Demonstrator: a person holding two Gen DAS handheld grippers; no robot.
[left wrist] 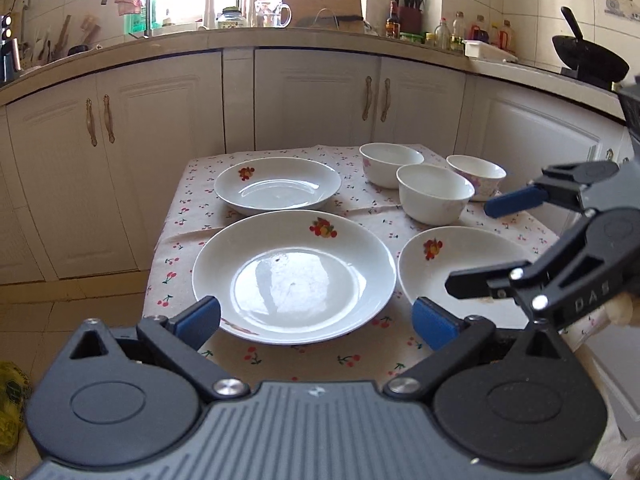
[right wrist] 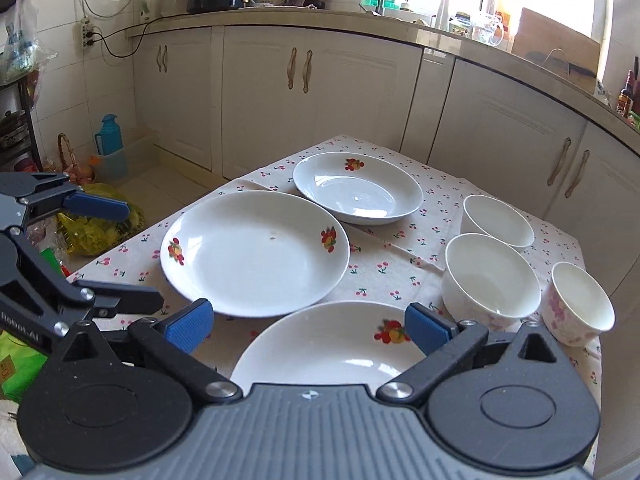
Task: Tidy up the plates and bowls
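Three white plates with fruit prints lie on the cherry-print tablecloth point(left wrist: 360, 208): a large plate point(left wrist: 294, 276) at the front, a far plate point(left wrist: 277, 185) behind it and a right plate point(left wrist: 460, 268). Three white bowls stand at the back right: one plain point(left wrist: 391, 164), one nearer point(left wrist: 435, 193), one with pink flowers point(left wrist: 477, 176). My left gripper point(left wrist: 316, 316) is open, just short of the large plate's near rim. My right gripper point(right wrist: 308, 326) is open over the near rim of the right plate point(right wrist: 332, 348); it also shows in the left wrist view point(left wrist: 476, 246).
White kitchen cabinets point(left wrist: 312, 100) stand behind the small table. The countertop point(left wrist: 280, 34) holds bottles, a knife block and a wok point(left wrist: 590, 58). On the floor to the left stand a blue thermos point(right wrist: 107, 136) and bags point(right wrist: 96, 228).
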